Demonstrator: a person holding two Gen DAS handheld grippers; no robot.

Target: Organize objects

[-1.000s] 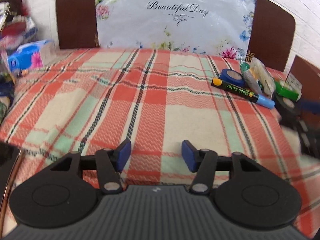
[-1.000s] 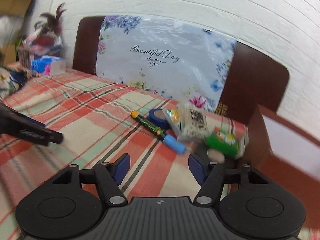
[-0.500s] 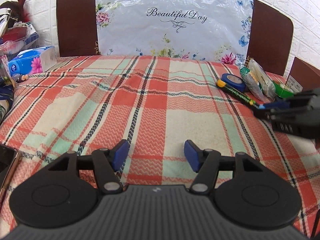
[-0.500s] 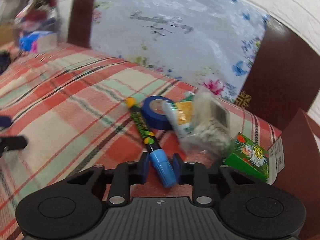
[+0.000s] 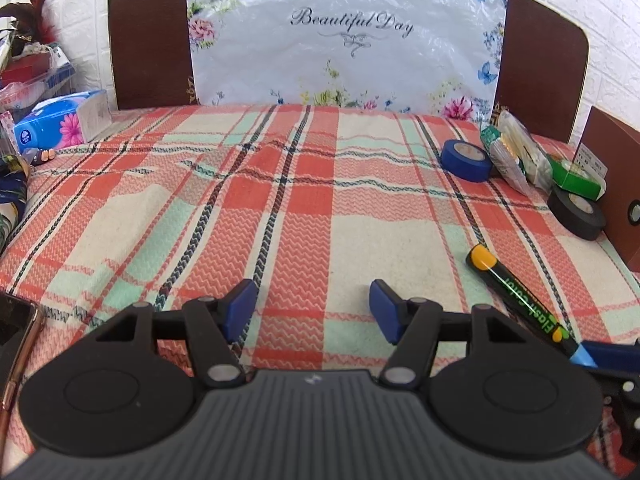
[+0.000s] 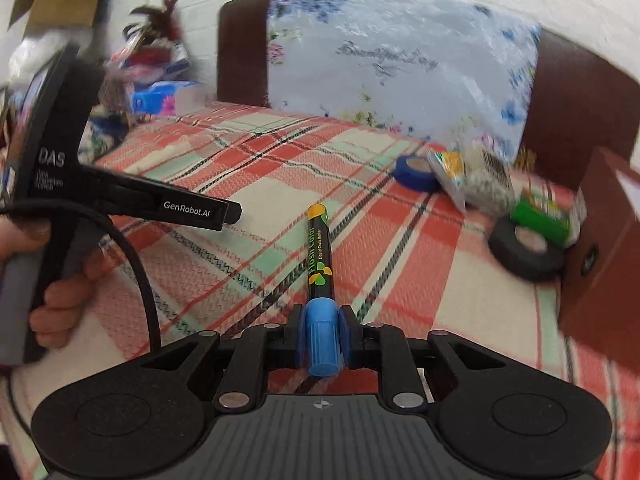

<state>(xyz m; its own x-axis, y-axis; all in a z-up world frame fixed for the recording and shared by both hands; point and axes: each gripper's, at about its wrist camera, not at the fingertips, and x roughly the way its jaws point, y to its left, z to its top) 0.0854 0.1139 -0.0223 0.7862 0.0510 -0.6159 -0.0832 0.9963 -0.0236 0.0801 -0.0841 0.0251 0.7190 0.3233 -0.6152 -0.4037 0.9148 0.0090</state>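
Note:
My right gripper (image 6: 321,344) is shut on the blue cap of a black chalk marker (image 6: 319,252) and holds it above the plaid cloth, its orange end pointing away. The marker also shows in the left wrist view (image 5: 520,300), low at the right. My left gripper (image 5: 312,306) is open and empty over the cloth's near middle; it shows in the right wrist view (image 6: 234,212) at the left. A blue tape roll (image 5: 466,160), a clear packet (image 5: 514,156), a green box (image 5: 576,178) and a black tape roll (image 5: 576,216) lie at the right.
A brown box (image 5: 618,184) stands at the right edge beside the black tape. A brown headboard with a floral plastic bag (image 5: 344,36) closes the back. A blue tissue pack (image 5: 60,124) and clutter sit at the far left. A phone edge (image 5: 16,320) lies near left.
My right gripper closed on the marker's blue cap, lifted it from beside the blue tape and drew it back toward the near right. The left gripper barely moved.

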